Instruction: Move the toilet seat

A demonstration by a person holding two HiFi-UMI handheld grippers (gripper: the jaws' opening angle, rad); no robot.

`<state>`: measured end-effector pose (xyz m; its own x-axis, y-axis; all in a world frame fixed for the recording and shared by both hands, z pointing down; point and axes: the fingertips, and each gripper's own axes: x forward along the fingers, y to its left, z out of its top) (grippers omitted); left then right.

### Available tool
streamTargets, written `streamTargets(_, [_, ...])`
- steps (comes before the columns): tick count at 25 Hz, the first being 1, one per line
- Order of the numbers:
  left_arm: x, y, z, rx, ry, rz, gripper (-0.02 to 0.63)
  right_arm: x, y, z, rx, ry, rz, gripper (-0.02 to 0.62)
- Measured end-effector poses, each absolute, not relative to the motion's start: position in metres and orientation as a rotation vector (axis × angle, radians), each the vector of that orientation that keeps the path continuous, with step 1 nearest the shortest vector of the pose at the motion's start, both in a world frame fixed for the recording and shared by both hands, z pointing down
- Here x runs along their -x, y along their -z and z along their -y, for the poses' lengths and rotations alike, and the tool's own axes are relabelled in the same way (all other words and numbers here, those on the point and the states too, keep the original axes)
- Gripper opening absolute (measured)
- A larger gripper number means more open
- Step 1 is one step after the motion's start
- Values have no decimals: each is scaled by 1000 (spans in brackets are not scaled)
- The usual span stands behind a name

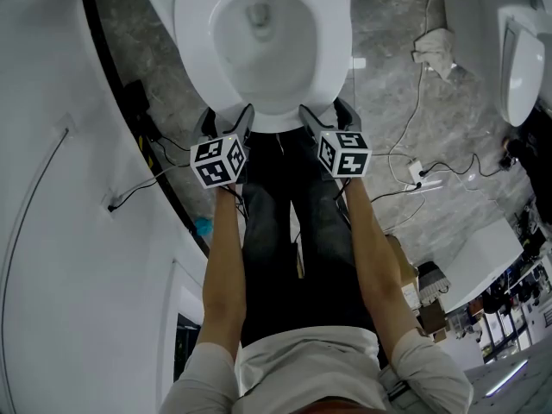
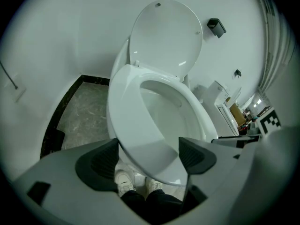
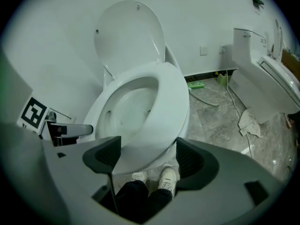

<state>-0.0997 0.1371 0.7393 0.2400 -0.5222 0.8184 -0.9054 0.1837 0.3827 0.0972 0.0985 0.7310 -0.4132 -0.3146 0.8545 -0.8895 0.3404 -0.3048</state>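
1. Brackets near front edge of toilet seat (image 1: 195, 37) with left gripper (image 1: 227, 121), jaws spread, unclamped.
2. Flanks same edge with right gripper (image 1: 326, 117), jaws likewise spread.
3. Shows seat down over bowl (image 1: 259, 72), lid (image 2: 165, 34) upright at far side.

The left tool (image 1: 227, 121) and right tool (image 1: 326, 117) straddle the toilet seat (image 1: 194, 33) front.

The right gripper (image 3: 147, 156) holds its two dark jaws spread wide, with the front rim of a white toilet seat (image 3: 168, 107) between them. The lid (image 3: 129, 36) stands upright against the wall. White shoes (image 3: 168, 177) show below. The left gripper (image 3: 70, 130) reaches in from the left. A rag (image 3: 248, 123) lies on the grey floor (image 3: 220, 121).
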Motion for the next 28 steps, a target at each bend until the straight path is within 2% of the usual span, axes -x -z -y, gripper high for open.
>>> streamTargets(28, [102,-666,-127,-1515,-343,1489,413,-96,-652,-88,-1117,-1051,2015,387])
